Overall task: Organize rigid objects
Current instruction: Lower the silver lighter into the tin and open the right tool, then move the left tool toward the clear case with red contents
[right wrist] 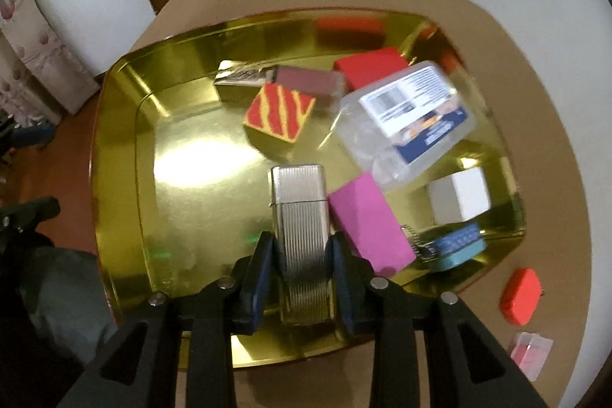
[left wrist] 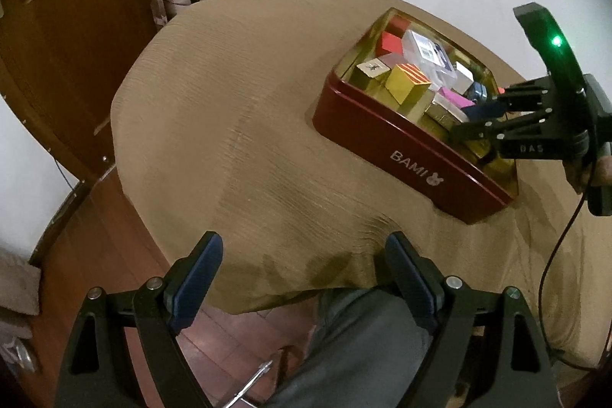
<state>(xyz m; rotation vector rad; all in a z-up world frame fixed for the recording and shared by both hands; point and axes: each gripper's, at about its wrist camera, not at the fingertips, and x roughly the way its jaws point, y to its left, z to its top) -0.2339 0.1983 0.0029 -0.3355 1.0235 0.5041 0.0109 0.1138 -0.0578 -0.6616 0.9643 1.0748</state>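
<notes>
Two pads of my right gripper (right wrist: 302, 255) clamp the ribbed silver case (right wrist: 300, 217), held inside the gold-lined tin (right wrist: 122, 148), pink box (right wrist: 369, 224) just right of the fingers. Placement step; next requires release. Left gripper (left wrist: 304, 285) stands apart, empty.
</notes>
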